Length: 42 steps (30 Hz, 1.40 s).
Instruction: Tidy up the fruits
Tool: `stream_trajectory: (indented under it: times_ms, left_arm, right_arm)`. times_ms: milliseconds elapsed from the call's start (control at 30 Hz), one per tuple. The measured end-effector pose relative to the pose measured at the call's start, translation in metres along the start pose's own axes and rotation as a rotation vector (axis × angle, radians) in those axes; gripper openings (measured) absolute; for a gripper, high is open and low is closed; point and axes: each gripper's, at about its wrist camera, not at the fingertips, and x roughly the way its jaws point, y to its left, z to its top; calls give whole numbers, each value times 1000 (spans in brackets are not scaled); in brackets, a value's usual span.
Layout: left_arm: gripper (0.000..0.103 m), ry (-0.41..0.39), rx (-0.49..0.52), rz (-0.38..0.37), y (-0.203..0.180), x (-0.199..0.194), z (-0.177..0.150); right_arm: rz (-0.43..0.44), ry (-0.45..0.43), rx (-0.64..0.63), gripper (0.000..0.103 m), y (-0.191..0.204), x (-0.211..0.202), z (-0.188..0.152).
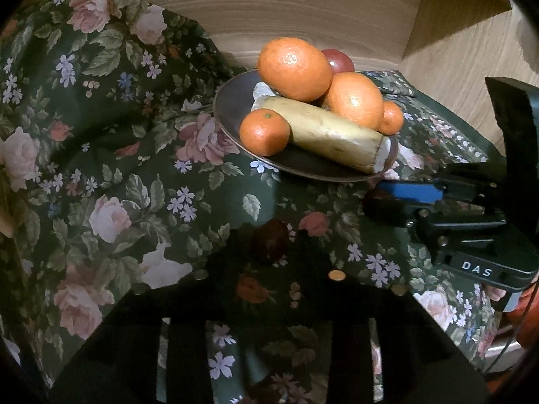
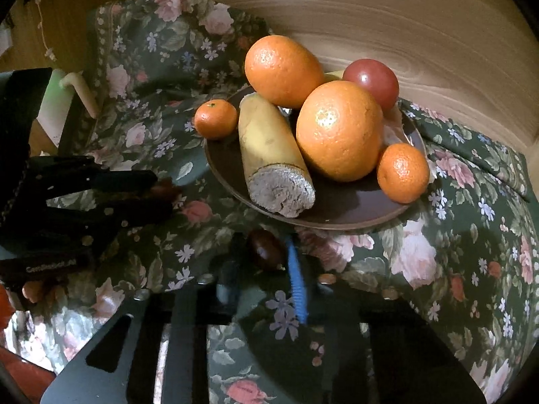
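A brown plate (image 1: 235, 101) (image 2: 337, 208) on the floral cloth holds two big oranges (image 1: 294, 67) (image 2: 338, 131), two small tangerines (image 1: 264, 131) (image 2: 402, 171), a yellowish cut root (image 1: 333, 133) (image 2: 269, 148) and a red tomato (image 1: 338, 60) (image 2: 372, 80). My left gripper (image 1: 271, 245) is shut on a small dark red-brown fruit (image 1: 271, 244), low over the cloth in front of the plate. My right gripper (image 2: 266, 249) is shut on another dark red-brown fruit (image 2: 266, 249), just before the plate's near rim. Each gripper shows in the other's view, the right (image 1: 377, 202), the left (image 2: 161, 192).
A dark green floral cloth (image 1: 118, 134) (image 2: 471, 252) covers the surface, bunched up at the left. A wooden wall (image 1: 303, 6) (image 2: 404, 27) stands right behind the plate. A pale rolled object (image 2: 81, 91) lies at the far left.
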Motion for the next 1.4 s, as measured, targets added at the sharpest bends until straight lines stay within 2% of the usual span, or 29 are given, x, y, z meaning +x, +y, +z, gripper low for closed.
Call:
stream_trajectory:
  times_ms: [100,133,533,767,1400]
  left_arm:
    - [18,0,-2,-6,2,0,2]
    - [17,-1,-5,-8,2,0,2]
    - [17,-108,4,-12,-14,-35,14]
    - [17,-136,6,-31,-25,-27,29]
    - [17,-76,6,-45,-26,13,42]
  right_arm:
    - [-3,-4,-3,18,1,-2,0]
    - [0,-7,-2,18,1,-3,0]
    - [-33,-105,44,18,-19,-45,-1]
    - [-59,-151,60,18,-34,-55,8]
    - [-14,-67,63,18,-46,-13,12]
